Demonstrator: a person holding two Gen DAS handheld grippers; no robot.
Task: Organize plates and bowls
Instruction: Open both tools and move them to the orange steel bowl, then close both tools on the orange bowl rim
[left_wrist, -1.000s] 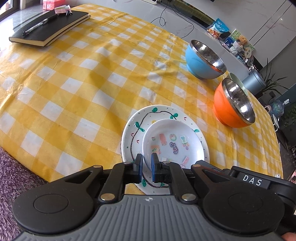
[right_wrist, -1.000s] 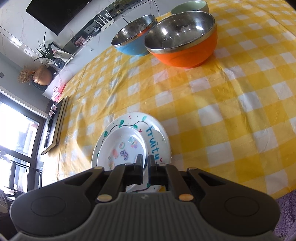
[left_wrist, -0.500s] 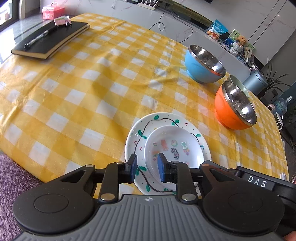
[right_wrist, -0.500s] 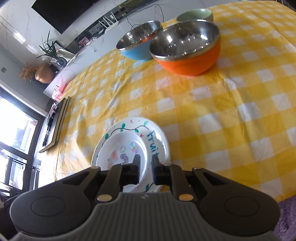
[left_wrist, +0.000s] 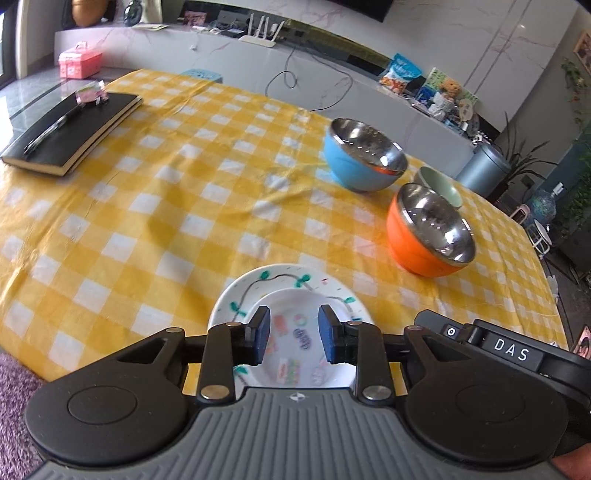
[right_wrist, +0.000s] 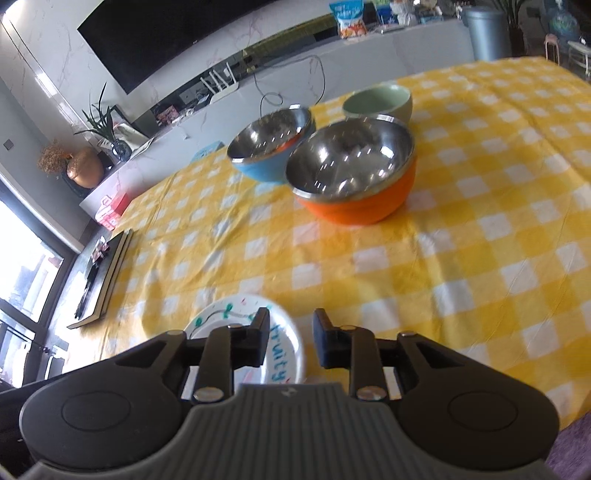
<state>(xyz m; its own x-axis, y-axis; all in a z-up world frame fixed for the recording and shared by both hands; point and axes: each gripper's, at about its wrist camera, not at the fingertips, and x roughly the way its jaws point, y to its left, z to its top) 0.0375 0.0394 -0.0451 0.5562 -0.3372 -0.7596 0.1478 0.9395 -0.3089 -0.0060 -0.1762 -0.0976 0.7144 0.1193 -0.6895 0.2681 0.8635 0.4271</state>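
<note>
A small white plate (left_wrist: 295, 325) with coloured stickers lies on a larger white plate (left_wrist: 258, 284) with a drawn vine, near the table's front edge. My left gripper (left_wrist: 293, 334) is open and empty above the small plate. My right gripper (right_wrist: 290, 338) is open and empty beside the large plate (right_wrist: 284, 347), over its right rim. An orange bowl (left_wrist: 428, 236) (right_wrist: 354, 177), a blue bowl (left_wrist: 364, 158) (right_wrist: 269, 147) and a small pale green bowl (left_wrist: 439, 184) (right_wrist: 376, 101) stand apart further back.
The table wears a yellow checked cloth (left_wrist: 184, 206). A black notebook (left_wrist: 70, 133) with a pen lies at the far left corner. A grey counter with a cable and snack bags runs behind the table. Purple carpet (left_wrist: 14, 384) lies below the front edge.
Both grippers went from nearly shut to open and drew back and up from the stacked plates. The plates and bowls have not moved.
</note>
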